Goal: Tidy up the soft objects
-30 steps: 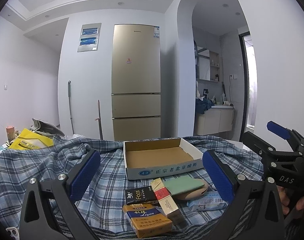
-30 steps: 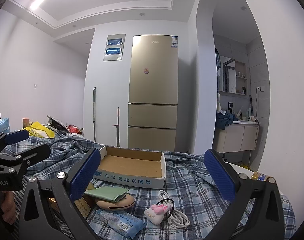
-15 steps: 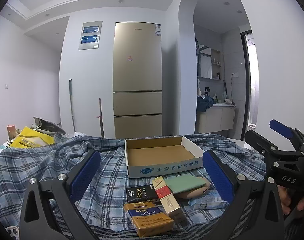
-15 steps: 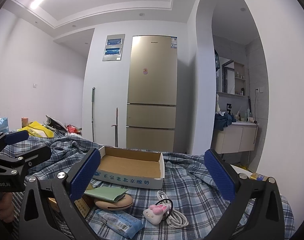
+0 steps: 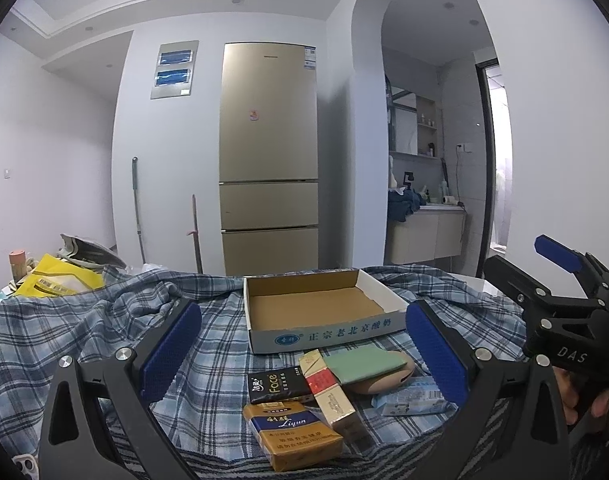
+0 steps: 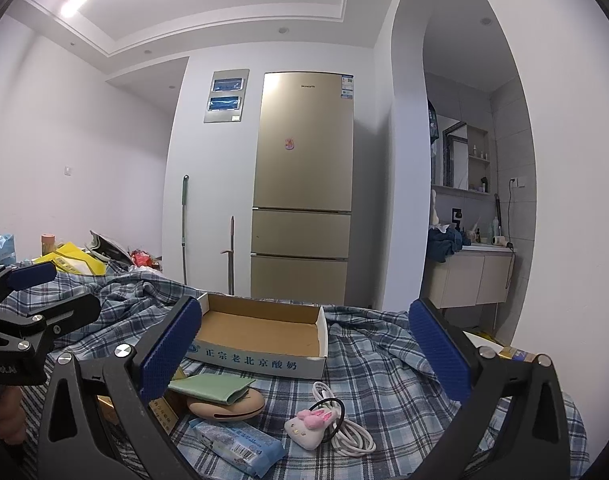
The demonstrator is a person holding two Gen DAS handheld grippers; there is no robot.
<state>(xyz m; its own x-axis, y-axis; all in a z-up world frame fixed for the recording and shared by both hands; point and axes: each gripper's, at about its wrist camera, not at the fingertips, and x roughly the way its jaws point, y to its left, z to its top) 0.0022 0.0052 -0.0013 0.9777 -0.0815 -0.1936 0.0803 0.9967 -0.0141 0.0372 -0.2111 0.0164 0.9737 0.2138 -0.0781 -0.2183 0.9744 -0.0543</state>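
An empty shallow cardboard box [image 5: 318, 308] [image 6: 260, 330] lies on a blue plaid cloth. In front of it lie a green folded cloth [image 5: 362, 362] [image 6: 210, 388] on a tan pouch [image 5: 384, 378] [image 6: 228, 406], a blue tissue pack [image 5: 410, 398] [image 6: 236, 442], and a small white and pink plush toy [image 6: 310, 426] with a white cable [image 6: 352, 436]. My left gripper [image 5: 300, 352] is open and empty above the items. My right gripper [image 6: 304, 354] is open and empty, and shows at the right edge of the left wrist view [image 5: 560, 280].
Three cigarette packs lie at the front: an orange one [image 5: 292, 434], a black one [image 5: 278, 386], a red and white one [image 5: 330, 392]. Yellow bags [image 5: 60, 280] pile at the table's left. A gold fridge [image 5: 270, 156] stands behind.
Both views have shifted slightly; the box and items sit a little higher in the left wrist view. Both grippers stay open and nothing was picked up.
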